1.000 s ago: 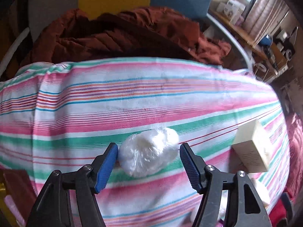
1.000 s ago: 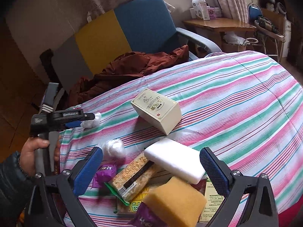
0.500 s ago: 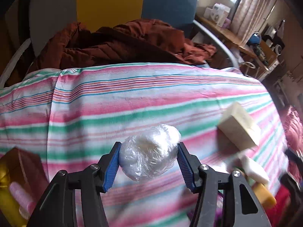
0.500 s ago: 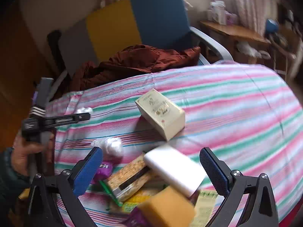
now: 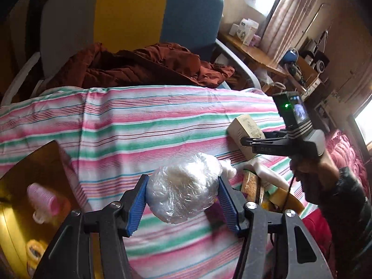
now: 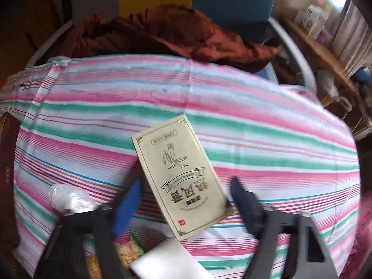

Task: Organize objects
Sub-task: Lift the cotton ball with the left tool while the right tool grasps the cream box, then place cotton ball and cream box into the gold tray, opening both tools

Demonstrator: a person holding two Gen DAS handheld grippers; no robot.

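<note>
Bedspread (image 5: 144,125), striped pink, green and white, fills both views, and everything else is placed against the cream box (image 6: 179,174) lying flat on it. Beyond the box, past the spread's far edge, an armchair (image 5: 130,11) in grey, yellow and blue is cut off at the top, its seat buried under a rust-red jacket (image 5: 139,62). Far right of the box a wooden side table (image 5: 253,51) with small cartons is too blurred to read.

The right claw (image 6: 186,200) is smeared by motion; its jaws have just been closing and now straddle the box's near end, though whether the pads press on it I cannot tell. From the left wrist view that claw (image 5: 246,142) crosses in front of the box (image 5: 246,127), hiding its near part, and the person's right hand (image 5: 309,165) and dark sleeve cover what lies behind.

Left of the box, the left claw (image 5: 182,203) is partly closed, both blue pads pressed into a plastic-wrapped white ball (image 5: 183,188) held clear of the spread; its jaws closed a little further and then stopped. A second wrapped ball (image 6: 69,198) lies on the spread left of the box, half hidden by a claw arm.

Nearer than the box, a white block (image 6: 162,260) and a grain bar (image 6: 130,253) are cut off by the frame edge. Far left, a brown container (image 5: 30,174) holds a blurred pink roller (image 5: 41,197)
</note>
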